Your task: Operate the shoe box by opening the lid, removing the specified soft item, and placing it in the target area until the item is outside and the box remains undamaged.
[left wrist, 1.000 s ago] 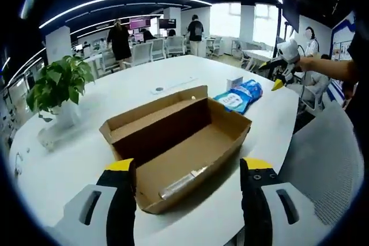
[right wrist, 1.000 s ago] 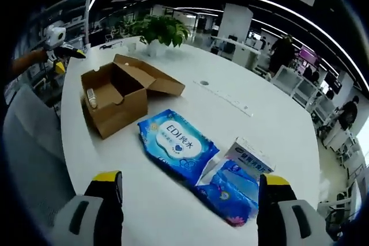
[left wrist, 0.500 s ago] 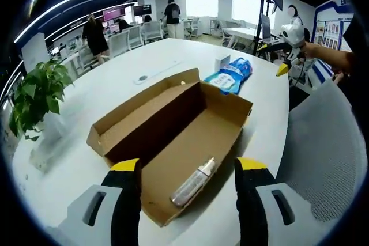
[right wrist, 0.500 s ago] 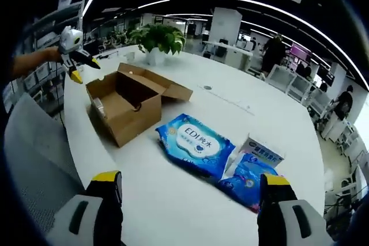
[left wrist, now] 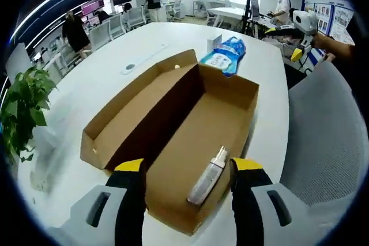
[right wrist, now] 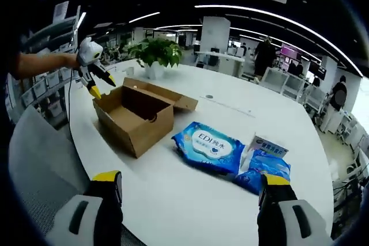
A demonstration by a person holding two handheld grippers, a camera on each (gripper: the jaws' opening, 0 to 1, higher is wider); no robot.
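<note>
An open cardboard shoe box [left wrist: 228, 113] lies on the white table, its lid [left wrist: 135, 105] folded back flat to the left. A small clear bottle [left wrist: 209, 176] rests on the box floor near the close end. My left gripper [left wrist: 188, 166] hovers open just above that end, its yellow-tipped jaws wide apart with nothing between them. In the right gripper view the same box [right wrist: 135, 120] sits at left with the left gripper [right wrist: 92, 73] above its far corner. My right gripper [right wrist: 190, 178] is open over bare table, short of a blue wipes pack [right wrist: 210, 145].
A second blue pack [right wrist: 266, 171] and a small white carton [right wrist: 270, 148] lie beside the wipes. A potted plant [right wrist: 154, 53] stands behind the box. Grey chair backs [left wrist: 328, 136] line the table's edge [right wrist: 86, 159]. People stand among desks in the background.
My left gripper has come closer over the box, looking down onto the bottle. My right gripper has drawn back from the blue packs, which now lie further off.
</note>
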